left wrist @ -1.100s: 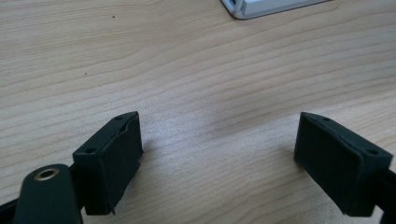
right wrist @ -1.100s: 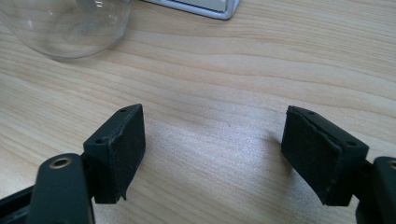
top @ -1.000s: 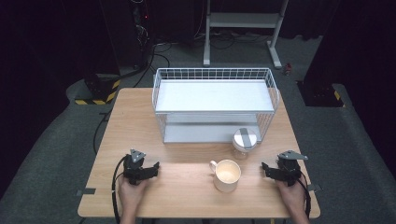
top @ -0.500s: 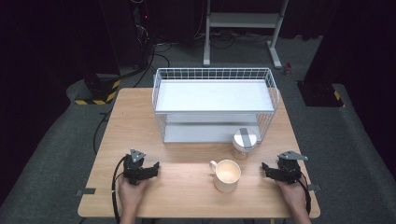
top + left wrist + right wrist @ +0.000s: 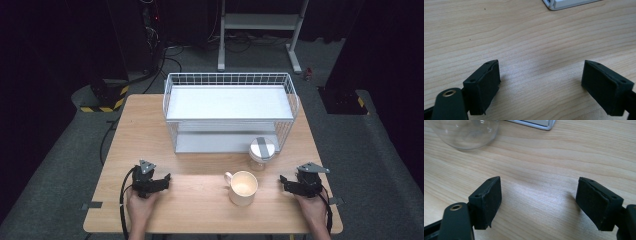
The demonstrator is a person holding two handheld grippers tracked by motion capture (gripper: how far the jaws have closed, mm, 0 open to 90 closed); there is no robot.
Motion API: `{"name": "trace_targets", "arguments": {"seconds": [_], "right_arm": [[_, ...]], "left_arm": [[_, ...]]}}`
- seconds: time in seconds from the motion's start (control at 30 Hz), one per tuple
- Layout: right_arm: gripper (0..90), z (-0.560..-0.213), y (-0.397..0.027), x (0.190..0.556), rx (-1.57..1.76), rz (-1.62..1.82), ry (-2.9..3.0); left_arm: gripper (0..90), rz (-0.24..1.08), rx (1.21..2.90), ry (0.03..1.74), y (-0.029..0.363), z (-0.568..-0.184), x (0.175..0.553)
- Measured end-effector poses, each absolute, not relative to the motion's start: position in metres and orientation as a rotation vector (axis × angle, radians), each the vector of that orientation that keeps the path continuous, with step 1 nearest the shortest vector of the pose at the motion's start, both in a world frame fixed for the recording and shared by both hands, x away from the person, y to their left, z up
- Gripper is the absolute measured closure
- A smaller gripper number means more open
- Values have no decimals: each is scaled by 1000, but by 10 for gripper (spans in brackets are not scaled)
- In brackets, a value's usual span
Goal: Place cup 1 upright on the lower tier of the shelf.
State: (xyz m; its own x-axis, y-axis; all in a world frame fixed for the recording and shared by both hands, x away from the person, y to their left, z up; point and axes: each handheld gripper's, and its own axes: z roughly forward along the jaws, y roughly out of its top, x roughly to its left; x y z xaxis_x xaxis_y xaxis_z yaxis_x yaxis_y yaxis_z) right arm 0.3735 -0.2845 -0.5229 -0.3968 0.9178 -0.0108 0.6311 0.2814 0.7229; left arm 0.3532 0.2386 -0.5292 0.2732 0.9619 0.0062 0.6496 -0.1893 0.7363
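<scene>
Both handheld units are black. The left gripper and the right gripper each carry a grey three-cornered plate on top and trail a black cable along the forearm. The fingers are blocky black pads with small screw holes; a brass-ringed eyelet sits beside one. Forearms bare.

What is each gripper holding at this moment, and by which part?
Nothing is held. The left gripper and the right gripper both stand open over bare table, apart from the mug and jar.
</scene>
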Motion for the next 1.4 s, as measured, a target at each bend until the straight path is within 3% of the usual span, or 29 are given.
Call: {"name": "trace_targets", "arguments": {"seconds": [1.4], "right_arm": [[202,-515,-263,350,1235,1110,2151]], "left_arm": [[157,644,1922,1449,239,-529,353]]}}
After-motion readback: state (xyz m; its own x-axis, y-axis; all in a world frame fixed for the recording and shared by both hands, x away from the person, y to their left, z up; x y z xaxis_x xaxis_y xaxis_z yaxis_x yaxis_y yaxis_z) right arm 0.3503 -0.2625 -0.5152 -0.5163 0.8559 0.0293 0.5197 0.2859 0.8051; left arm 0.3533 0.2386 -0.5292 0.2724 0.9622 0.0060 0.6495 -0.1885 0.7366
